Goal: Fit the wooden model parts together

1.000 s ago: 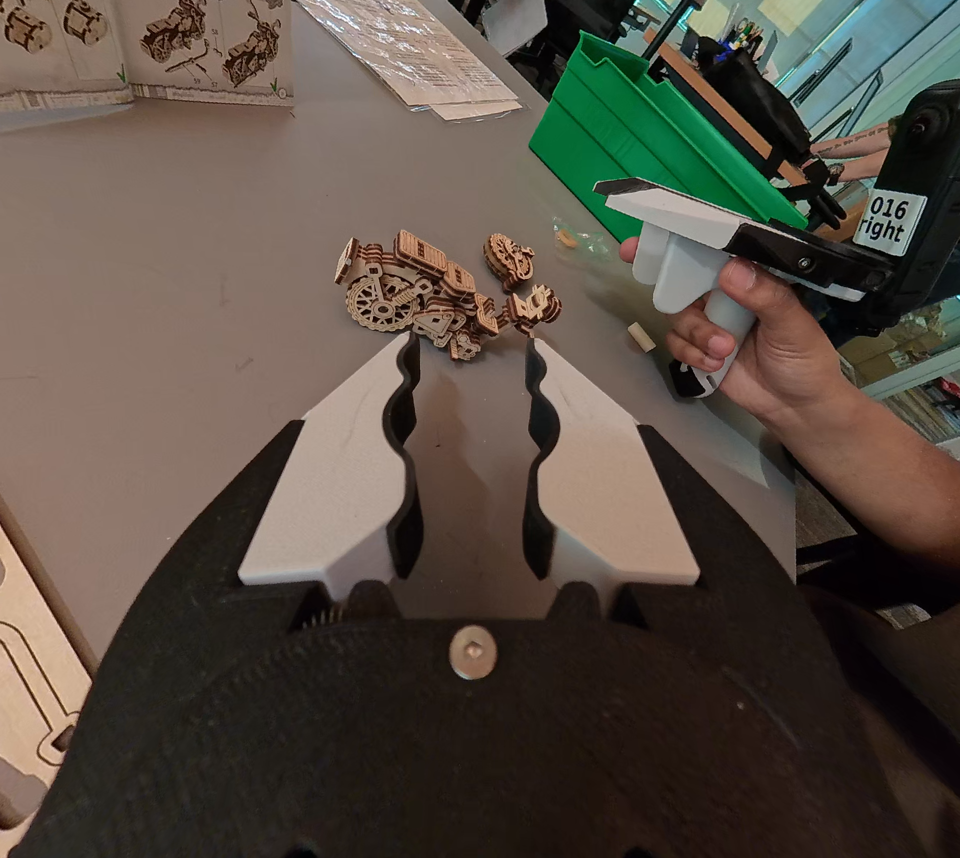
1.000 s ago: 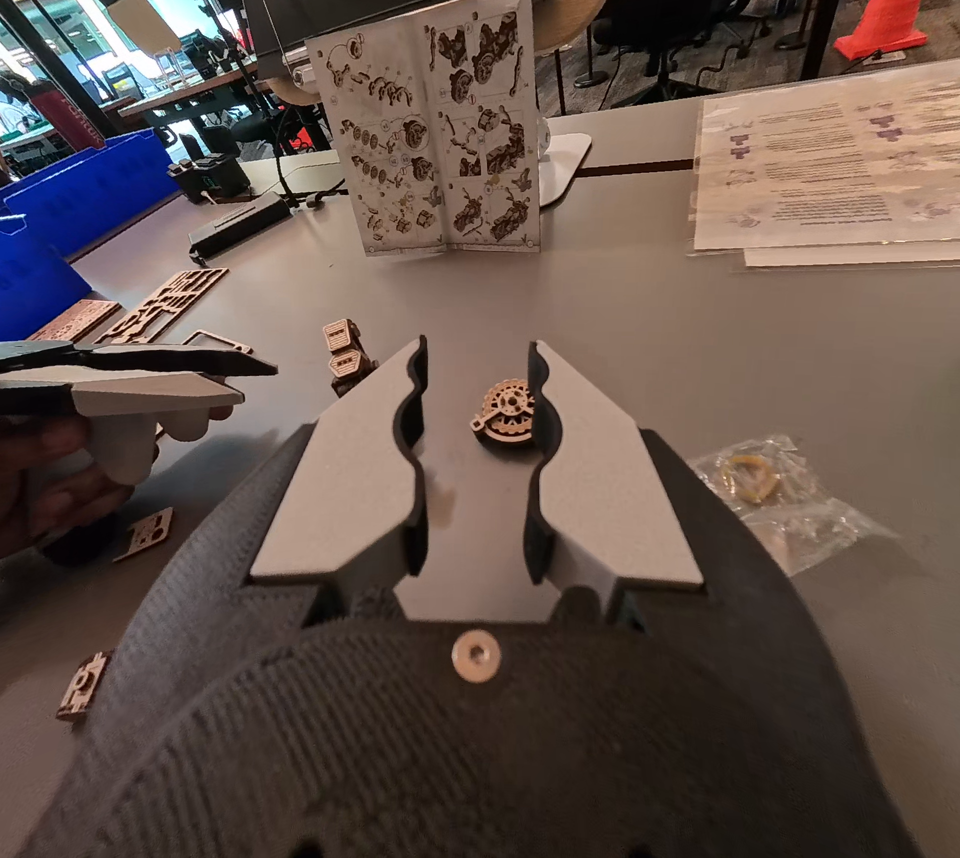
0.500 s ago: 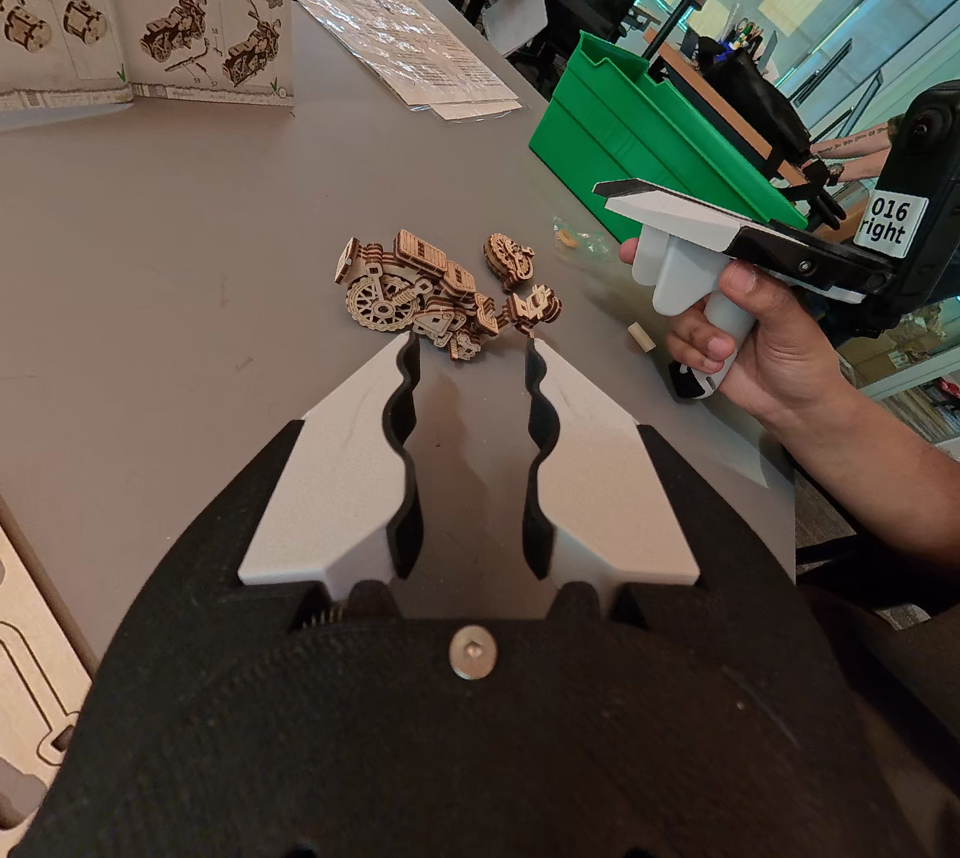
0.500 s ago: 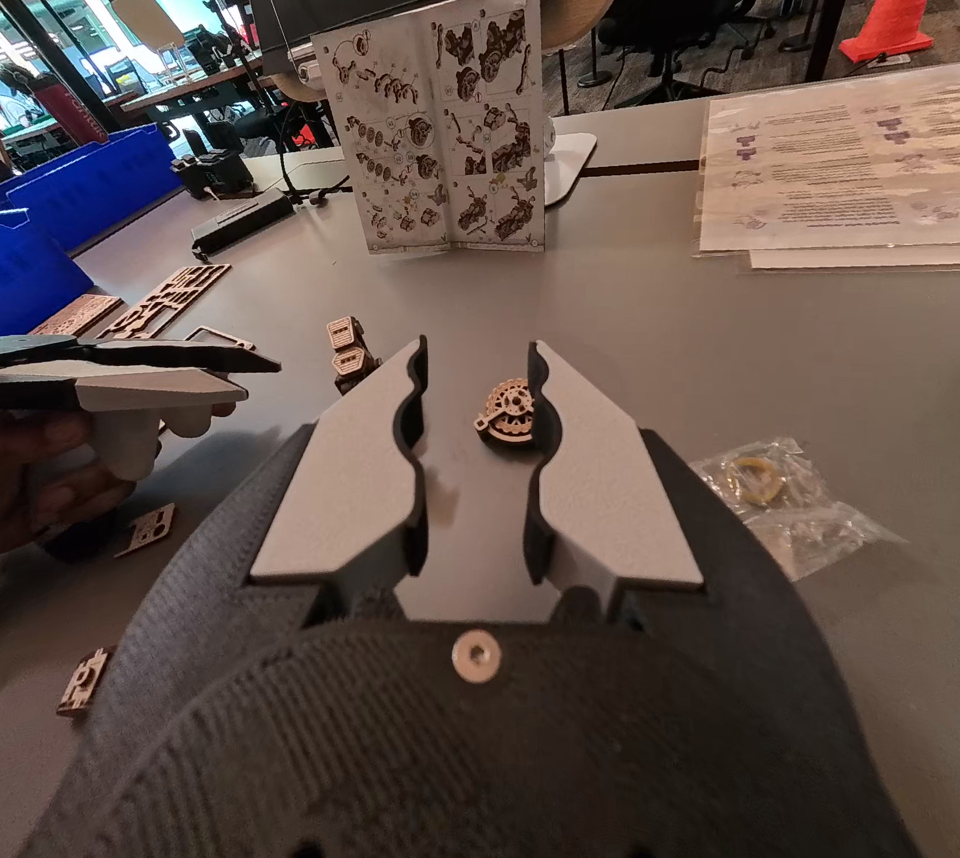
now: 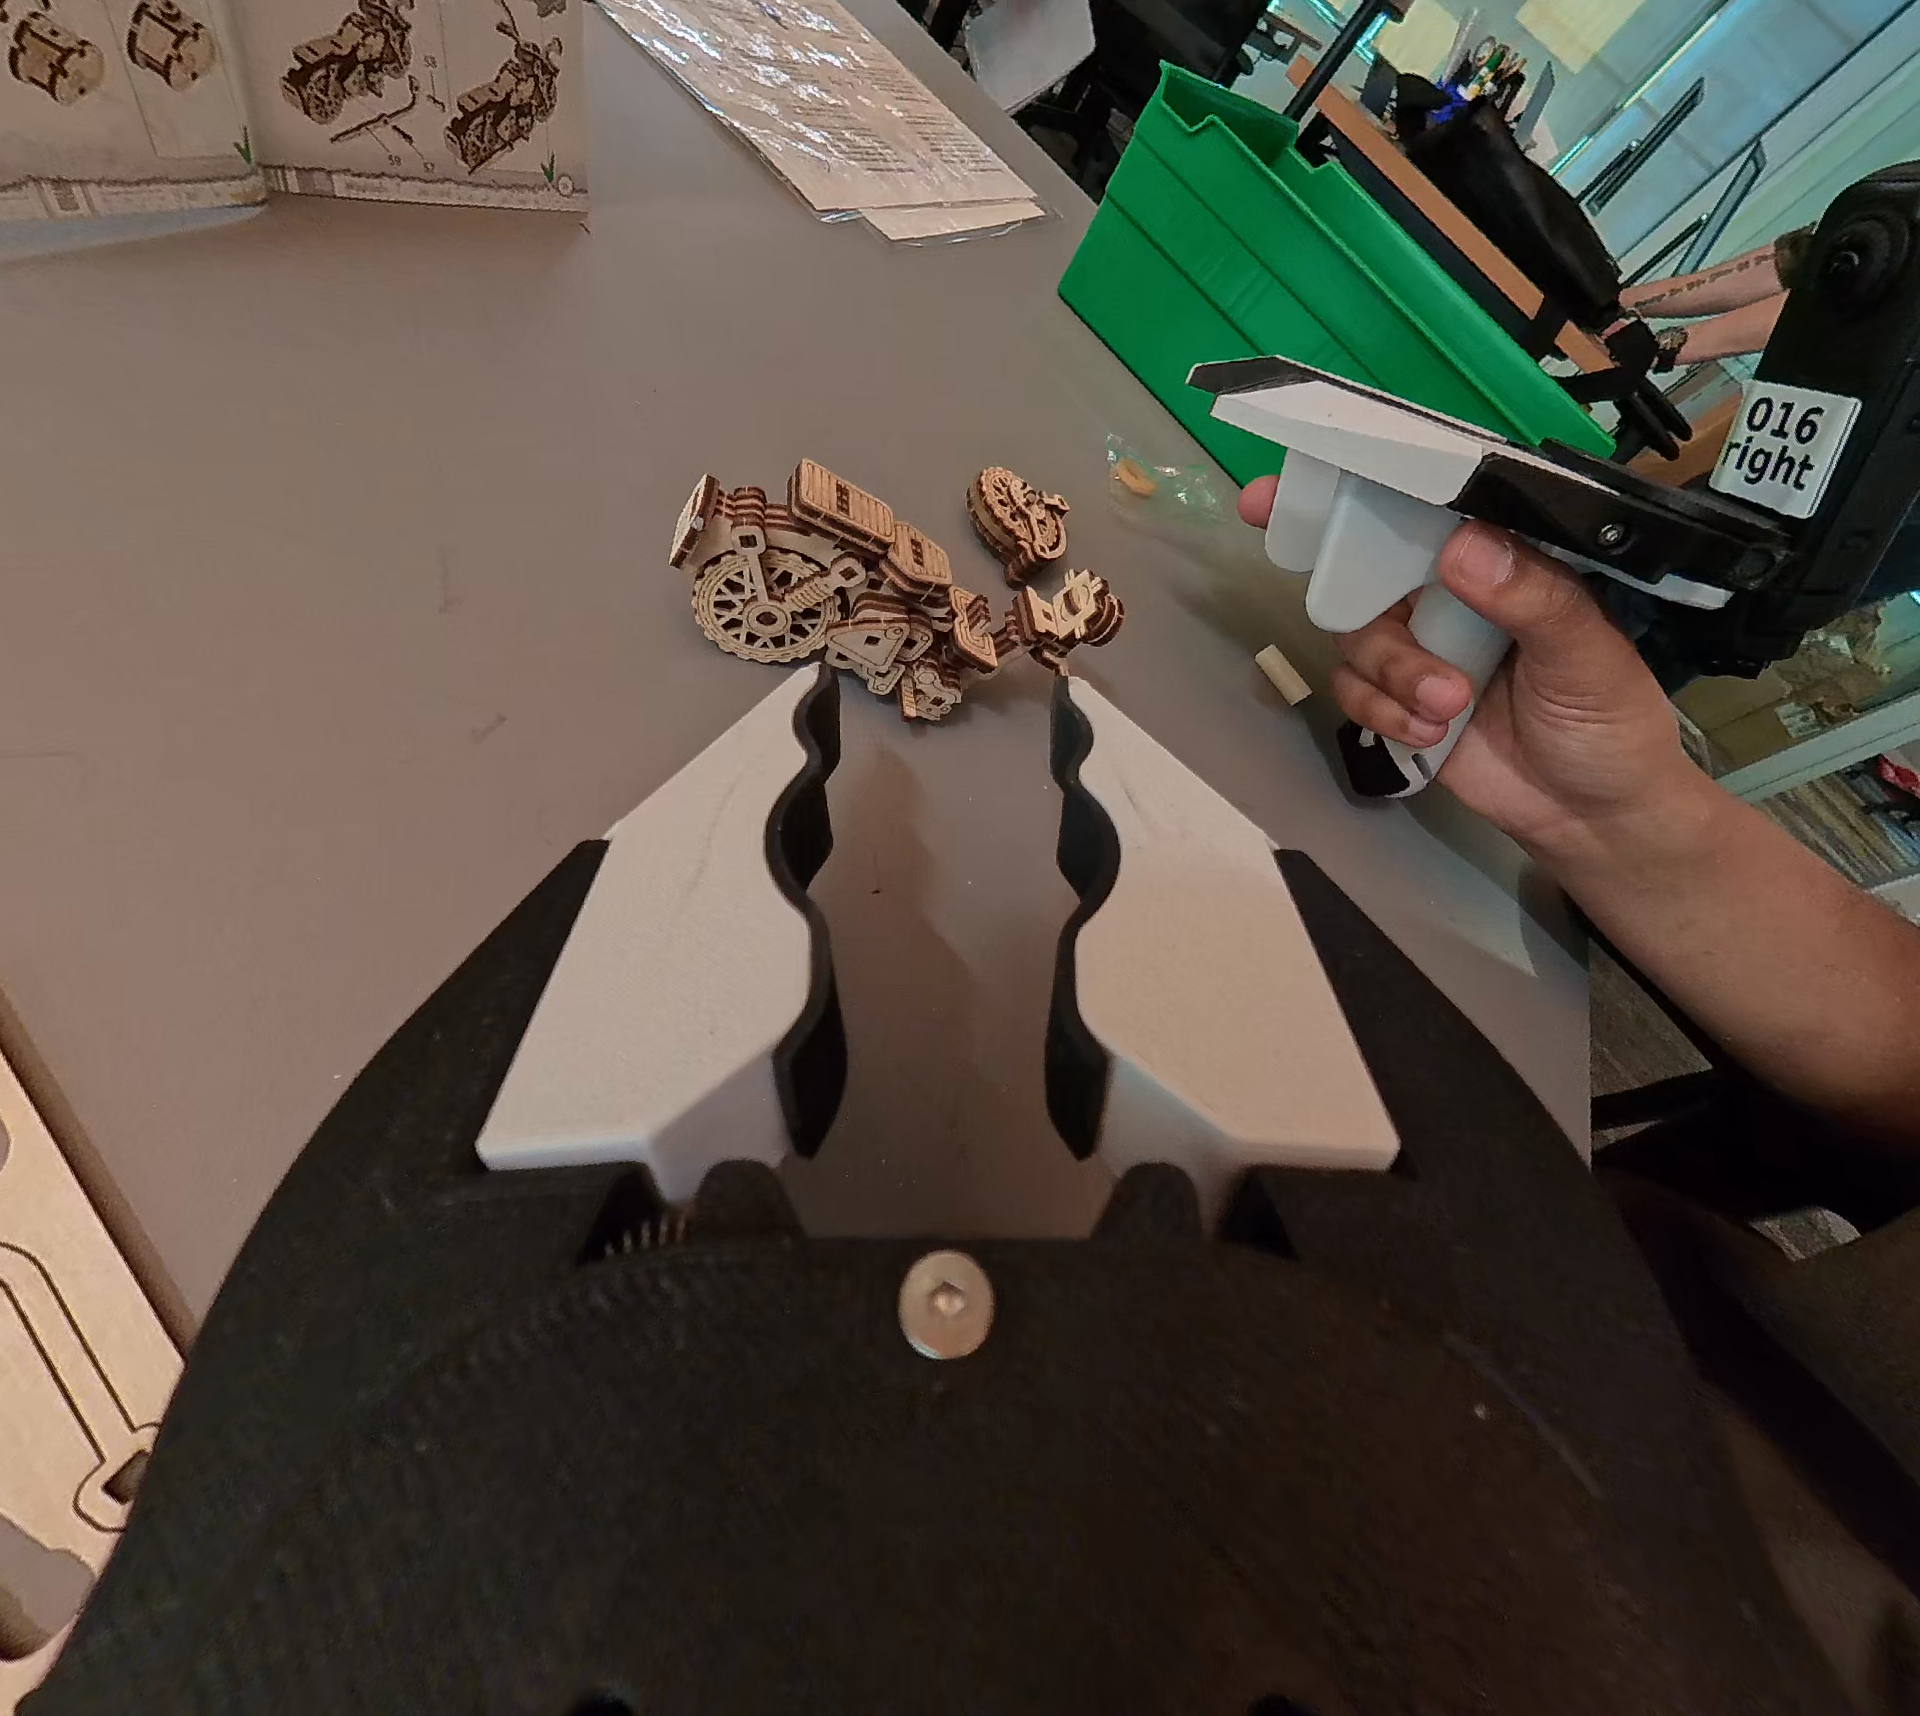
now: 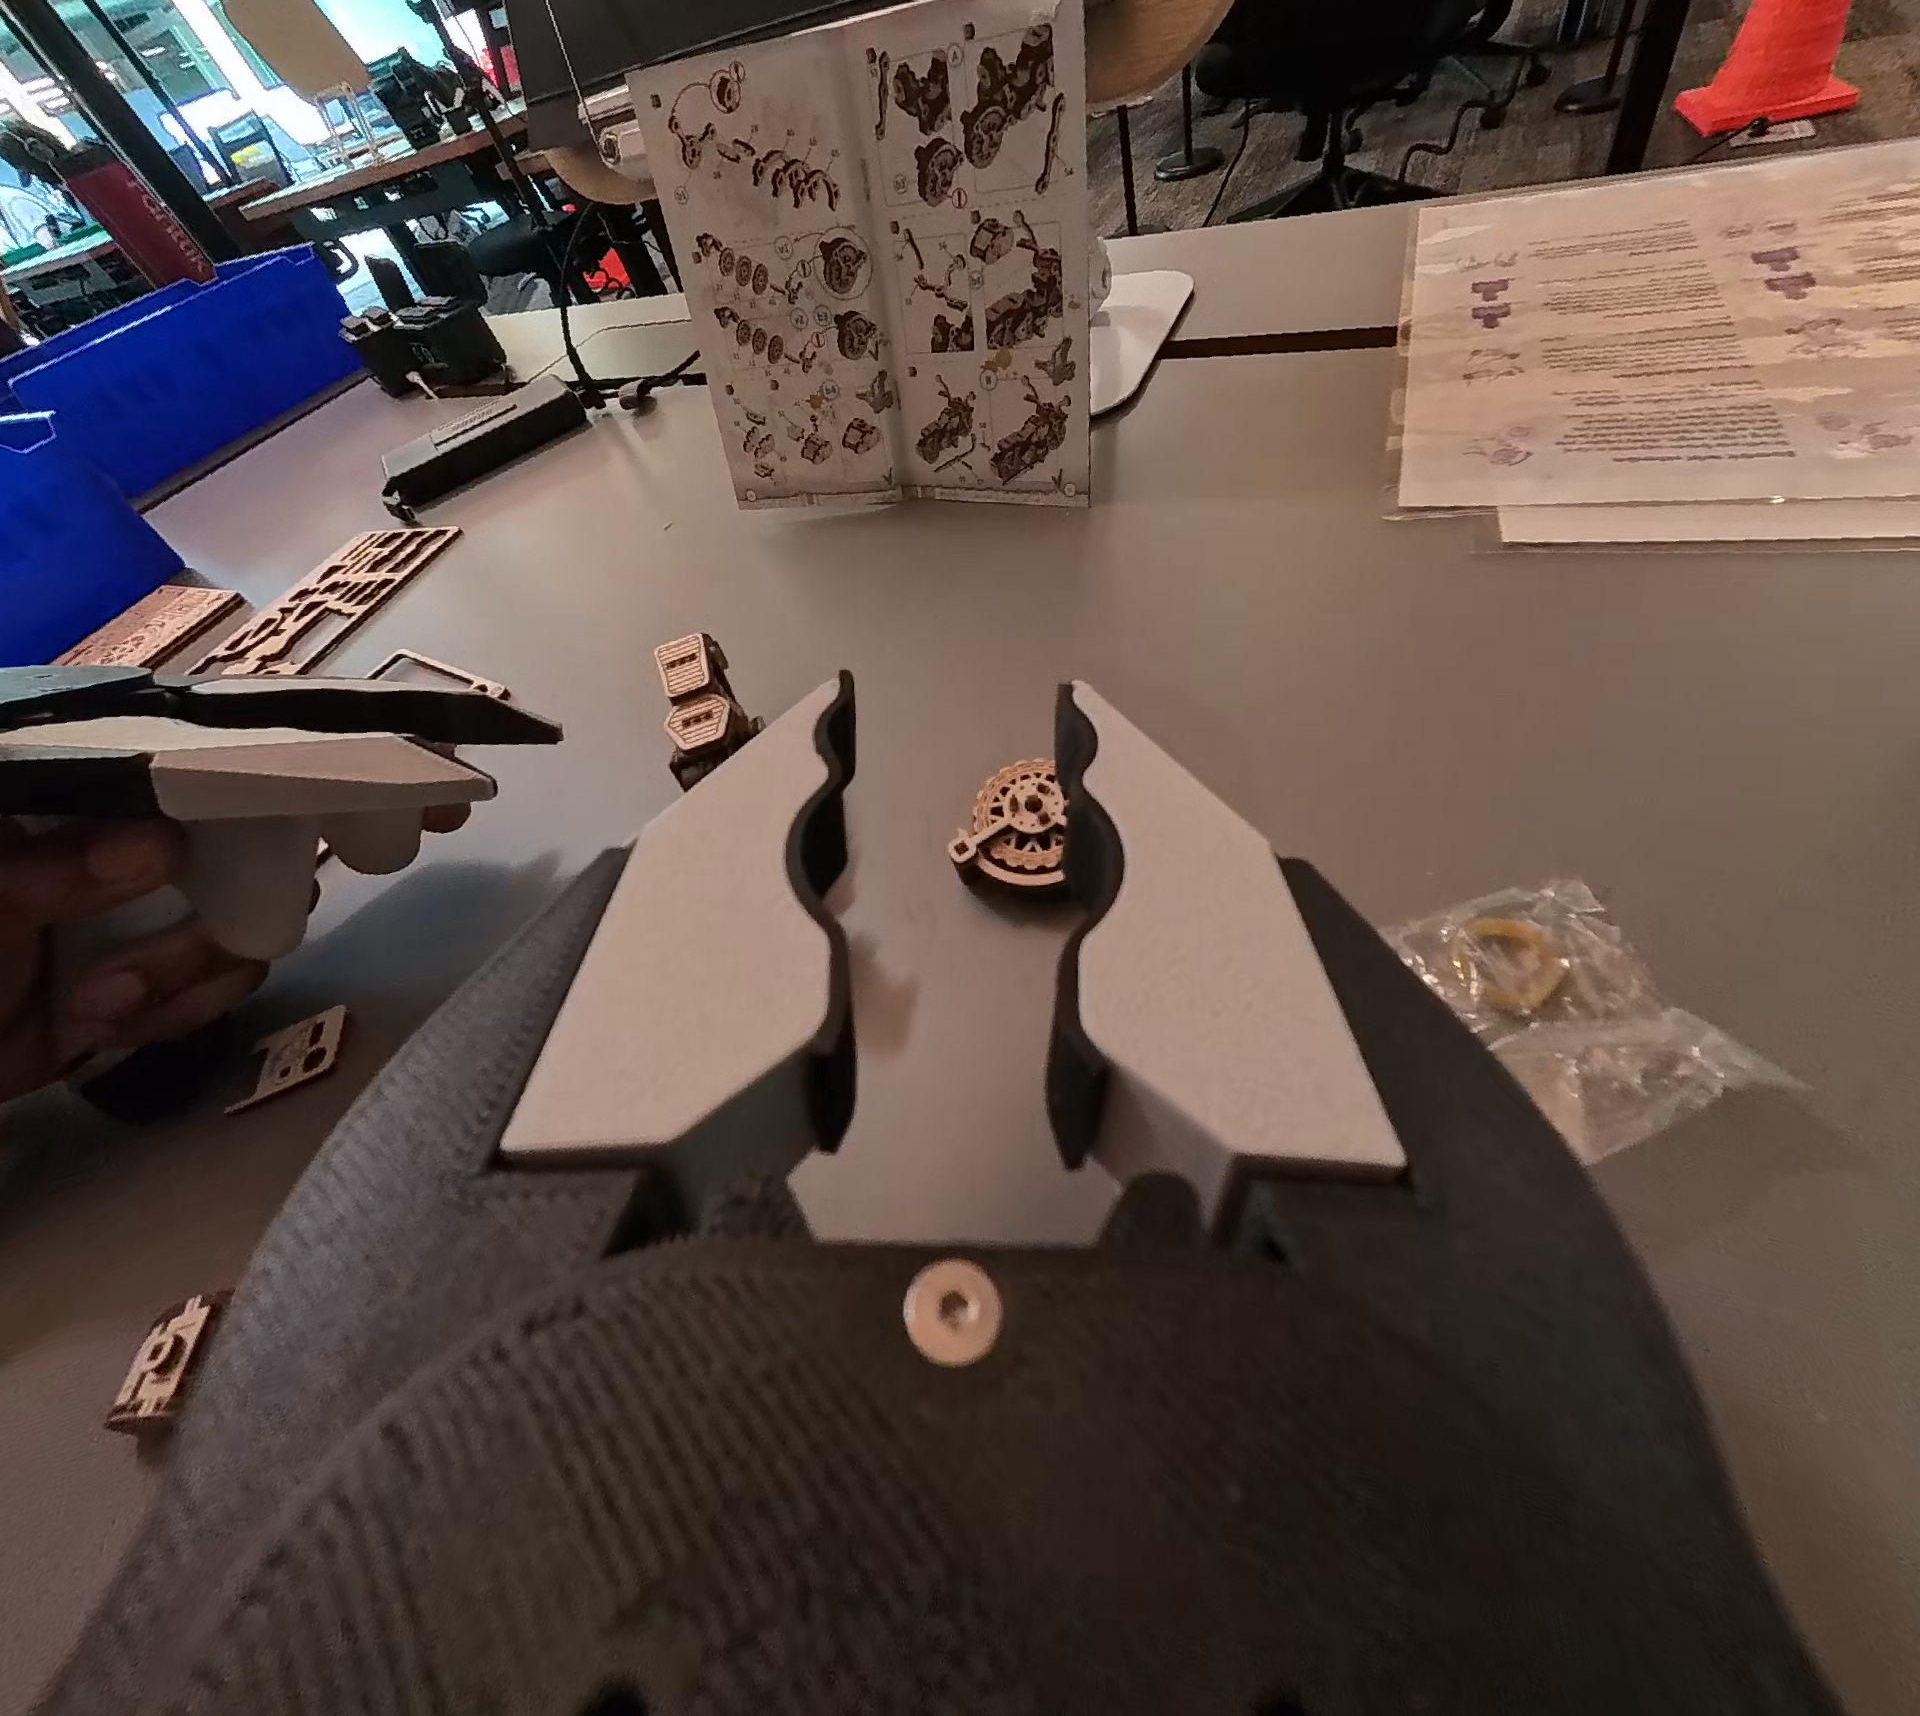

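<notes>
A partly built wooden motorcycle [image 5: 831,591] lies on its side on the grey table [image 5: 312,471], just beyond my open, empty left gripper [image 5: 940,679]. A separate wooden wheel part [image 5: 1018,513] lies just to its right. In the right wrist view that wheel part [image 6: 1013,830] lies on the table between the fingers of my open right gripper [image 6: 956,695], close to the right finger. Part of the motorcycle [image 6: 696,710] shows past the left finger. The right gripper [image 5: 1351,440] shows held in a hand in the left wrist view. The left gripper [image 6: 312,741] shows at the left of the right wrist view.
An open instruction booklet [image 6: 883,284] stands at the back. Laminated sheets [image 6: 1662,357] lie at the right. A plastic bag of small parts [image 6: 1527,991] lies near the right gripper. Cut-out wooden sheets [image 6: 322,586] and loose pieces [image 6: 301,1053] lie at left. A green bin [image 5: 1247,264] stands off the table's edge. The motorcycle [image 6: 696,710] is about 4 centimetres from my left fingertips and 10 centimetres from my right.
The right gripper has moved slightly, so the wheel part sits a little farther in between its fingers. The left gripper has not moved.
</notes>
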`<state>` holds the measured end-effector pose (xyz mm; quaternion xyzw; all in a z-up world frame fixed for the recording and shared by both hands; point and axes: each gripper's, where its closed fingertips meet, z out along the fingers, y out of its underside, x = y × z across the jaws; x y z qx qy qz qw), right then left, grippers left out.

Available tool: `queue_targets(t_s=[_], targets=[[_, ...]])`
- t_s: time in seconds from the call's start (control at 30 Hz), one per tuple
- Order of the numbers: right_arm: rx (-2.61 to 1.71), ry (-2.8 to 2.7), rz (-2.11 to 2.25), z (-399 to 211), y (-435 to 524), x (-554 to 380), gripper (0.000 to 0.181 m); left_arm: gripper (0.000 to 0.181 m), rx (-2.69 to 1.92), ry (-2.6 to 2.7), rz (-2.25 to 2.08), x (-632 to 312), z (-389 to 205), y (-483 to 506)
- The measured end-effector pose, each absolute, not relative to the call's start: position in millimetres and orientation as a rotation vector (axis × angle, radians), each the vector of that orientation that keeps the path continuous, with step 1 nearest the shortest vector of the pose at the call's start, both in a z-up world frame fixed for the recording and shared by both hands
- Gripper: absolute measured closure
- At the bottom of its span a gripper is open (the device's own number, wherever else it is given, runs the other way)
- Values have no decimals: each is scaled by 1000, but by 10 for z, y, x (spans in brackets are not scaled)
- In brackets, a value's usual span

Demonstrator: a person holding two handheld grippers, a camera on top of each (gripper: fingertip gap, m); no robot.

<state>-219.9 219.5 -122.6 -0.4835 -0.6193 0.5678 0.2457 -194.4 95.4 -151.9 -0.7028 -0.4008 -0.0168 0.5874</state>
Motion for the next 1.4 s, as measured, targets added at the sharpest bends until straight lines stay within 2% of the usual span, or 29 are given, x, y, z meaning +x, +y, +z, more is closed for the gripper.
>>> queue_targets(t_s=[1.23,1.4], targets=[[-1323,-1611,1542,-1146,2299,-2226,145,143,-1638,-935,-41,-1944,-1518,954],[-1358,-1534,1540,-1101,2420,-2253,140,143,-1637,-936,-41,-1945,-1519,954]])
